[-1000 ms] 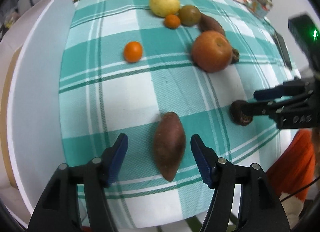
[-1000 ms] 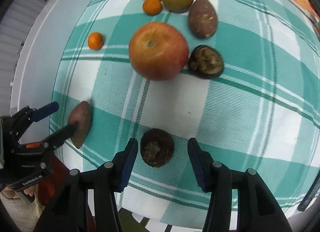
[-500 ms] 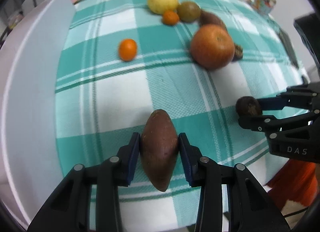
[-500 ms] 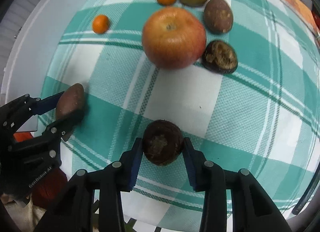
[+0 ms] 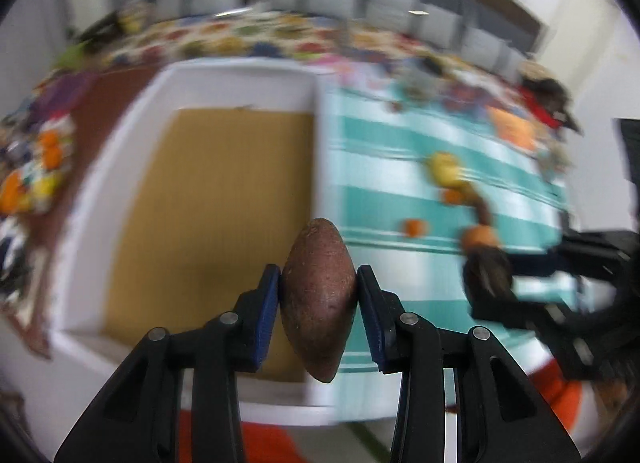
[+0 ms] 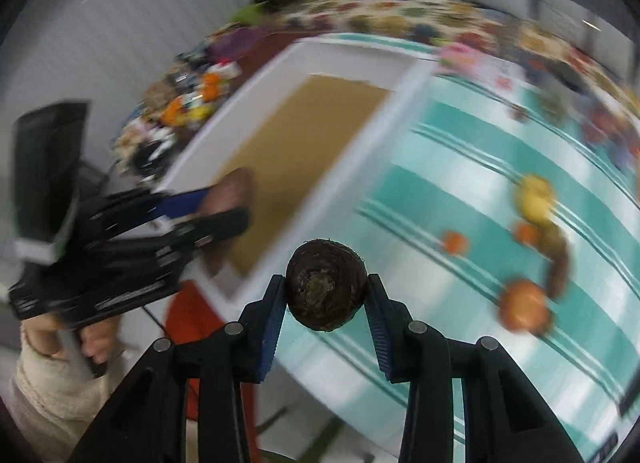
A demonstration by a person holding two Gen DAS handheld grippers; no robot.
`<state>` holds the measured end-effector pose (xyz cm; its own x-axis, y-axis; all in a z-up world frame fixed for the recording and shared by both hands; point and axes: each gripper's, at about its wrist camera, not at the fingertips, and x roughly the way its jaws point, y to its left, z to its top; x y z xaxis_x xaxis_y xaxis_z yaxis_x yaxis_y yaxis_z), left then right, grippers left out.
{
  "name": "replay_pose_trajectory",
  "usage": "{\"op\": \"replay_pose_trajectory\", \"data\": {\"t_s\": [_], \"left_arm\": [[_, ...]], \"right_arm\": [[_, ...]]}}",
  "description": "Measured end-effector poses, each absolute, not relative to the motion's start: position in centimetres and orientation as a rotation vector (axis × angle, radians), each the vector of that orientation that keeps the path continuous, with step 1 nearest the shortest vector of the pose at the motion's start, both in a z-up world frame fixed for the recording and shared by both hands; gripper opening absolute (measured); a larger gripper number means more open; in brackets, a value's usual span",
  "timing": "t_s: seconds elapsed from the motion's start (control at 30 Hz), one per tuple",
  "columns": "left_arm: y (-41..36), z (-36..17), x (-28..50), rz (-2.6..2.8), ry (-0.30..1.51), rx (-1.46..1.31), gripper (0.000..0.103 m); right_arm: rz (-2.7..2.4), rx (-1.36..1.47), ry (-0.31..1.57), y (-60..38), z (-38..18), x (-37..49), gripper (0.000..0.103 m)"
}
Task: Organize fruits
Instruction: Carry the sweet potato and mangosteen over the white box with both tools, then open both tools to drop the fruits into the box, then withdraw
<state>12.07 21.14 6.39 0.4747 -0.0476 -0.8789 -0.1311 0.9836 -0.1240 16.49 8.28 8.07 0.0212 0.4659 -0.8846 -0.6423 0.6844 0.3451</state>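
Note:
My left gripper (image 5: 319, 275) is shut on a reddish-brown oval fruit (image 5: 318, 303), held in the air over the near right edge of a white tray (image 5: 200, 79) with a cardboard floor. My right gripper (image 6: 326, 283) is shut on a dark round fruit (image 6: 326, 295), above the teal checked cloth (image 6: 460, 191) close to the tray's wall (image 6: 400, 103). The right wrist view shows the left gripper (image 6: 228, 203) with the oval fruit (image 6: 230, 193) over the tray. The left wrist view shows the right gripper (image 5: 492, 275) at the right. Both views are blurred by motion.
A yellow fruit (image 6: 536, 195), two small oranges (image 6: 454, 242), a red-orange apple (image 6: 524, 305) and brown fruits lie on the cloth to the right. Colourful clutter fills the far table (image 5: 240, 39). A hand (image 6: 94, 343) in a cream sleeve holds the left gripper.
Both grippers closed on their fruits, lifted them off the cloth and swung left towards the white tray, which has come into view.

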Motion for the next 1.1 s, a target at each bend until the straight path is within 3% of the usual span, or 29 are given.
{"op": "replay_pose_trajectory", "data": {"t_s": [0.27,0.57,0.63,0.7,0.8,0.97,1.1], "left_arm": [[31.0,-2.2,11.2,0.259,1.215,-0.269,0.04],[32.2,-4.2,10.9,0.266,1.235,-0.272,0.041],[32.3,-3.6,11.0,0.291,1.208,-0.253,0.052],[32.0,-2.6,10.8,0.308,1.173,-0.244,0.07],[30.8,-0.1,10.4,0.293,1.1,-0.246,0.072],[24.5,4.3,9.2,0.178,0.96,-0.224,0.081],[17.1,5.3,8.2,0.091,0.887,-0.155,0.081]], "right_arm": [[0.922,-0.303,1.385,19.5,-0.5,14.2,0.04],[0.853,-0.373,1.398,21.7,-4.3,14.7,0.041],[0.848,-0.354,1.392,21.3,-4.2,15.1,0.045],[0.85,-0.333,1.363,20.4,-2.8,15.3,0.047],[0.853,-0.302,1.302,18.4,-0.1,15.6,0.048],[0.814,-0.258,1.154,12.0,4.3,14.7,0.068],[0.705,-0.233,1.027,3.8,5.4,13.1,0.082]]}}
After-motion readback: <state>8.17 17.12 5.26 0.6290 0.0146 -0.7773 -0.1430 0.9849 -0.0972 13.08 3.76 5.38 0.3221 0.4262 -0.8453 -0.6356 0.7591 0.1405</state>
